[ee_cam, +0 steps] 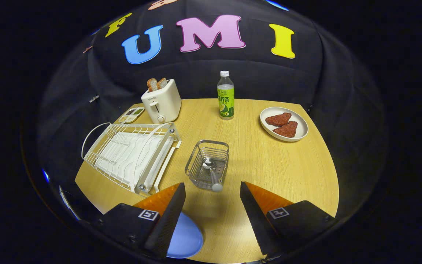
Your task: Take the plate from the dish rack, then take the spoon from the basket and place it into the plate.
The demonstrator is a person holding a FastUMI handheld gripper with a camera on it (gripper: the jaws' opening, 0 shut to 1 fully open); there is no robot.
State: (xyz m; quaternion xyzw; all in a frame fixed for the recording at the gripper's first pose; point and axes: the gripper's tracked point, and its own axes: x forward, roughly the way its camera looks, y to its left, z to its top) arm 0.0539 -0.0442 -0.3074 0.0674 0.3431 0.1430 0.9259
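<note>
My gripper (213,200) stands open above the wooden table, nothing between its fingers. A blue plate (185,238) lies flat on the table under the left finger, partly hidden by it. Just ahead of the fingers sits a wire basket (208,164) with a metal spoon (211,172) lying in it, handle end toward me over the near rim. A white dish rack (130,156) rests on the table to the left of the basket, with no dishes in it.
A white toaster (161,101) with bread slices stands behind the rack, a small tray (132,114) beside it. A green-labelled bottle (225,96) stands at the back centre. A white plate (284,124) holding two red-brown pieces lies at the back right.
</note>
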